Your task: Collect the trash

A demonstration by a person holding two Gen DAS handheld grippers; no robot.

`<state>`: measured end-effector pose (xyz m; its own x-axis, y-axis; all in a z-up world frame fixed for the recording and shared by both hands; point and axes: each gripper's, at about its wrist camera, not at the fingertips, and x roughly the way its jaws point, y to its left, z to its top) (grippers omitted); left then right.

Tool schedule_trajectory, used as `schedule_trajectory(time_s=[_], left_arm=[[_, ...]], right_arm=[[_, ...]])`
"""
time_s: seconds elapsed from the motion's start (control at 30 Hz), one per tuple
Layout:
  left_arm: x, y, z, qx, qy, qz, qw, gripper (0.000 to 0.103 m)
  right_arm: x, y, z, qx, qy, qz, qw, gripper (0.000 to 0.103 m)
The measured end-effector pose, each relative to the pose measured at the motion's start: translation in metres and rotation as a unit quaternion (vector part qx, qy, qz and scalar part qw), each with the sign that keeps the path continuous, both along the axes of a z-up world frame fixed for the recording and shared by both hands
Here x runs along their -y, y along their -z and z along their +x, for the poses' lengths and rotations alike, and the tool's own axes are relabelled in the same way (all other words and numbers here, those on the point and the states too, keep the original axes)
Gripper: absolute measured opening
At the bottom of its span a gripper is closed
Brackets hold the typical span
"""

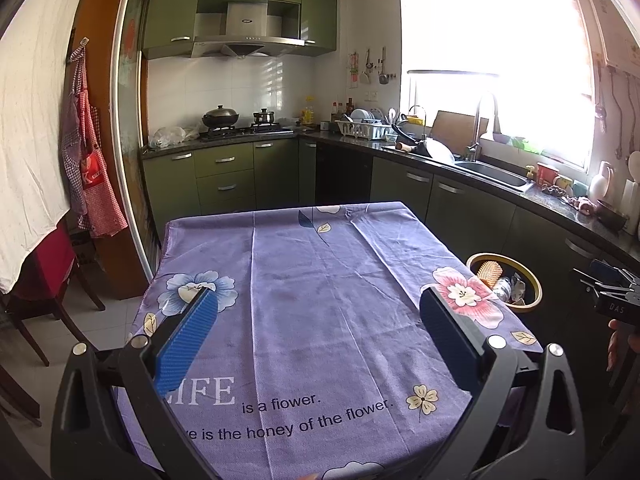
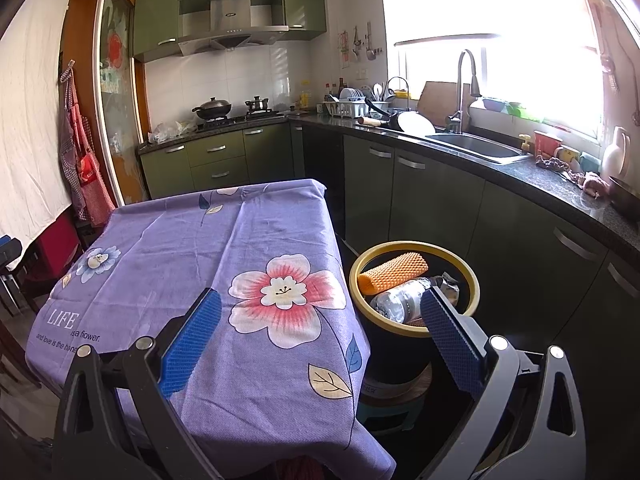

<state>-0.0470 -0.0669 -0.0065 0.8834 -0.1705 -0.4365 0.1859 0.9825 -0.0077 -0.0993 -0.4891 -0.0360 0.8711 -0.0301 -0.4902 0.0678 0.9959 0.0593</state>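
Observation:
A black bin with a yellow rim (image 2: 474, 280) (image 1: 536, 286) stands on a small stool to the right of the table. Inside it lie an orange foam net sleeve (image 2: 394, 272) (image 1: 490, 272), a crushed clear plastic bottle (image 2: 400, 298) (image 1: 502, 288) and some crumpled wrappers (image 2: 450, 286). My left gripper (image 1: 318, 308) is open over the bare purple flowered tablecloth (image 1: 312, 280), holding nothing. My right gripper (image 2: 320, 308) is open above the table's right corner, its right finger just in front of the bin. The right gripper's body (image 1: 612, 294) and a hand show at the far right of the left wrist view.
Dark green kitchen cabinets (image 2: 432, 196) and a counter with a sink (image 2: 476, 146) run close along the right. A stove with pots (image 1: 236, 120) is at the back. A red chair (image 1: 52, 264) and hanging aprons (image 1: 88, 168) stand left of the table.

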Motion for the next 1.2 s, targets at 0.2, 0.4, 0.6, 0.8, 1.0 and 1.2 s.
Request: schedule_trajectory(time_s=[0.2, 0.4, 0.6, 0.8, 1.0, 1.2], left_arm=[[-0.0005, 0.0, -0.0006, -0.001, 0.001, 0.0, 1.0, 0.096], [-0.0012, 0.0006, -0.001, -0.003, 0.001, 0.0, 1.0, 0.096], [-0.0016, 0.002, -0.0012, -0.004, 0.003, -0.001, 1.0, 0.096], [-0.001, 0.0031, -0.0008, -0.006, 0.006, -0.001, 1.0, 0.096], [-0.0004, 0.003, -0.0008, -0.006, 0.007, -0.001, 1.0, 0.096], [0.0, 0.003, -0.0009, -0.006, 0.007, 0.0, 1.0, 0.096]], right_arm=[[-0.0005, 0.0001, 0.0007, -0.001, -0.001, 0.0, 1.0, 0.098], [-0.0013, 0.0003, 0.0014, -0.001, -0.002, 0.0, 1.0, 0.098], [-0.002, 0.0, 0.0028, -0.001, -0.004, 0.001, 1.0, 0.098], [-0.0027, 0.0001, 0.0044, -0.001, -0.005, 0.001, 1.0, 0.098], [-0.0035, 0.0005, 0.0055, -0.001, -0.005, 0.002, 1.0, 0.098], [-0.0032, 0.0002, 0.0053, -0.001, -0.005, 0.002, 1.0, 0.098]])
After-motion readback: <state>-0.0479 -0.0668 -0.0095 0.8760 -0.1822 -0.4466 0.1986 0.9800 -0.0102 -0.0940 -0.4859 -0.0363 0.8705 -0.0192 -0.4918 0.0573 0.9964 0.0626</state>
